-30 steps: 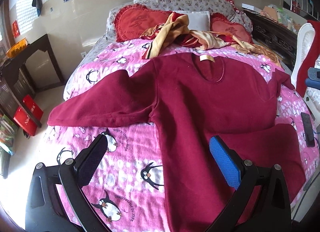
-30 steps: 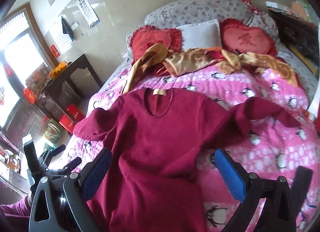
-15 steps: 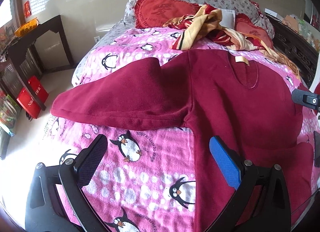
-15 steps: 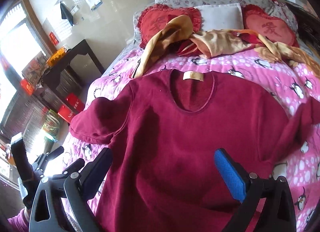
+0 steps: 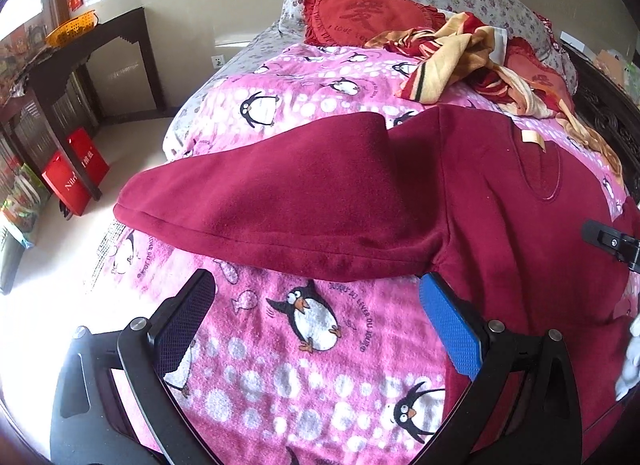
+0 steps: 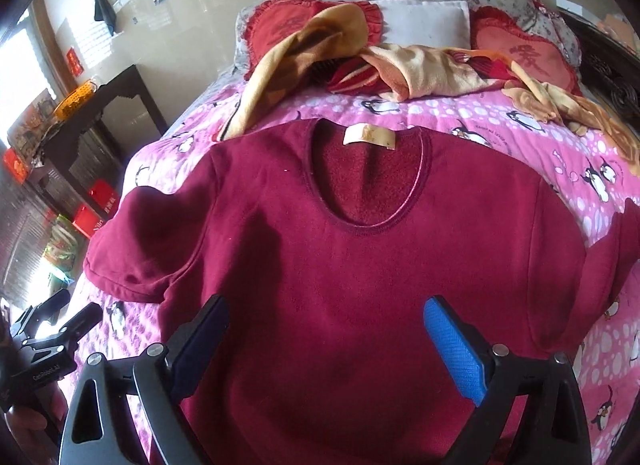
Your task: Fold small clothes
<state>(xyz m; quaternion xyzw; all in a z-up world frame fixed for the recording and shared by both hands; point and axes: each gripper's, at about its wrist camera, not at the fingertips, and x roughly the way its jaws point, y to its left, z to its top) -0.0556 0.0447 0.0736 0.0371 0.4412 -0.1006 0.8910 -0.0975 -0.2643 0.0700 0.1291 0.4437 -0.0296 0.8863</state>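
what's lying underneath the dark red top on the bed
The dark red top lies spread flat on a pink penguin-print blanket, which shows all around it. Whatever is beneath the top's body is covered and cannot be seen.

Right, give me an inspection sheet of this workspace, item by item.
Surface: pink penguin-print fleece blanket covering the bed.
Job's things: dark red long-sleeved fleece top lying flat, neckline and label up, near sleeve spread toward the bed edge.
Clutter: crumpled yellow-and-red cloth, two red heart-shaped cushions, white pillow.
Grippers: left gripper open over the blanket below the sleeve; right gripper open over the top's chest.
Cables: nothing seen.
Surroundings: dark wooden side table, red bags.
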